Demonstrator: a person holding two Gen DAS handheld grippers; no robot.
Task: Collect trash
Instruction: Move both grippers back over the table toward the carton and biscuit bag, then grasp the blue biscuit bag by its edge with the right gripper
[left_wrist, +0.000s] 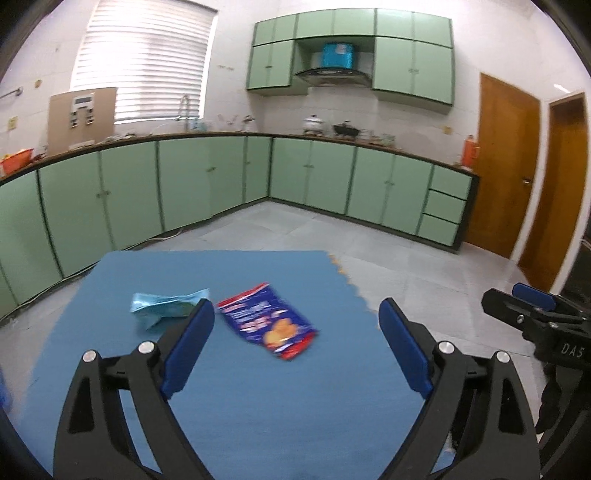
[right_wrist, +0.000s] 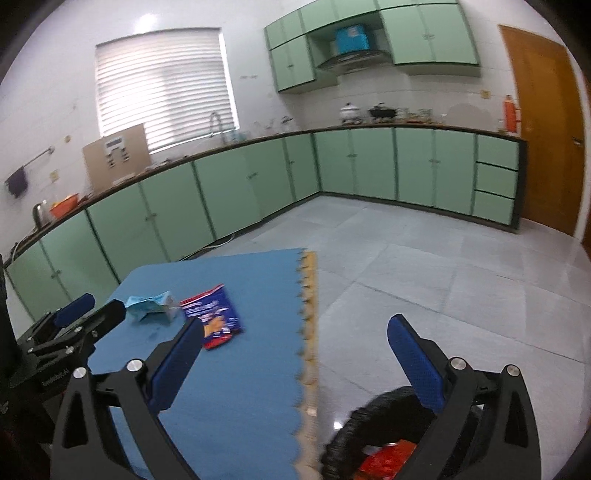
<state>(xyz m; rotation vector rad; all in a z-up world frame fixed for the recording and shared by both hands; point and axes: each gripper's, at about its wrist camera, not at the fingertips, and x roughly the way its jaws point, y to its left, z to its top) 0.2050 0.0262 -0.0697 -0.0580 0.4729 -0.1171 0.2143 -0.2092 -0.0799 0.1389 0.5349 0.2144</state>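
**Both claws empty above two wrappers left to collect**

Claws first: the left claw (left_wrist: 295, 332) stands spread wide with nothing between its blue pads, and the right claw (right_wrist: 295, 354) is just as wide and equally empty.

Two pieces of trash lie on a blue foam mat (left_wrist: 258, 406). A dark blue snack wrapper (left_wrist: 268, 320) with red trim and a picture of orange biscuits lies flat near the mat's middle. Just to its left lies a crumpled light blue packet (left_wrist: 162, 308), its near end partly hidden behind the left claw's pad. The two lie close together; whether they touch is unclear.

Beside the mat's scalloped edge, on the grey tiled floor, a round black bin (right_wrist: 373, 435) sits under the right claw, with something red already inside.

Judging by this, one drop seems done and the next pickup is beginning. The next move calls for lowering a claw over one wrapper, pinching the thin film without dragging the mat, then carrying it to the bin.

Green kitchen cabinets (left_wrist: 314, 177) line the walls behind.
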